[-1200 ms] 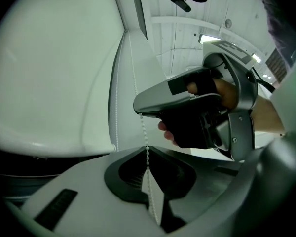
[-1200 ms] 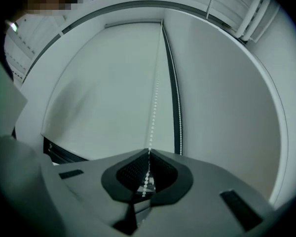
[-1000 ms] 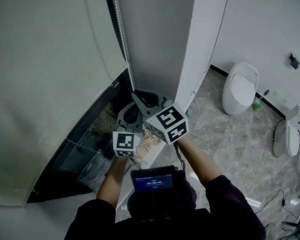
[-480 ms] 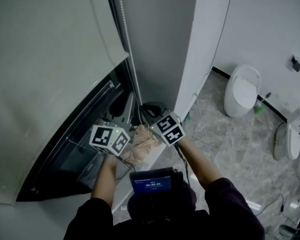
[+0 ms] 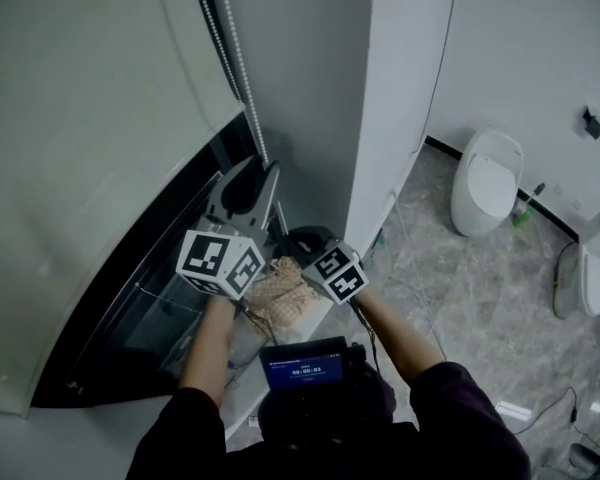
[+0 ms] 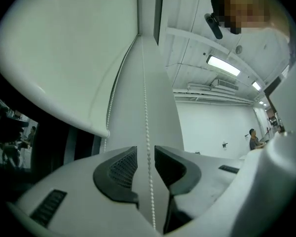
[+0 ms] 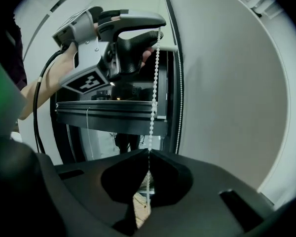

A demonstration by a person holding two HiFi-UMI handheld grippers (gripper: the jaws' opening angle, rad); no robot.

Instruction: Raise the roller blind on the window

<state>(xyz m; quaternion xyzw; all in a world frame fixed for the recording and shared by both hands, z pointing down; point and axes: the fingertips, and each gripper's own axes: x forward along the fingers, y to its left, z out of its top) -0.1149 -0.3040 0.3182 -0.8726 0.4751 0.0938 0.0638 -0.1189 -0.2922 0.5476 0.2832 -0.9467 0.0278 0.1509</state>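
The roller blind (image 5: 90, 148) hangs over the upper part of the window, and its bottom rail slants across the head view with dark window glass (image 5: 170, 298) bare beneath it. The bead chain (image 5: 242, 68) drops along the blind's right edge, close to the white wall (image 5: 400, 88) that bounds the window on that side.

The left claw (image 6: 146, 154) is the higher of the two and points up along the chain. Its jaws have just been opening and now stand spread, with the chain running through the gap and touching neither pad. The right claw (image 7: 148, 154) sits lower on the same strand, with its jaws pressed together and pinching the chain, which shows again below the tips.

In the head view the left marker cube (image 5: 220, 261) and the right marker cube (image 5: 338, 273) lie near each other, with a crumpled beige cloth (image 5: 280, 293) between them on the sill. A small device with a blue screen (image 5: 302, 366) sits at the person's chest. Farther right, a white toilet (image 5: 485, 183) stands on the marbled floor (image 5: 460, 288) against the far wall.
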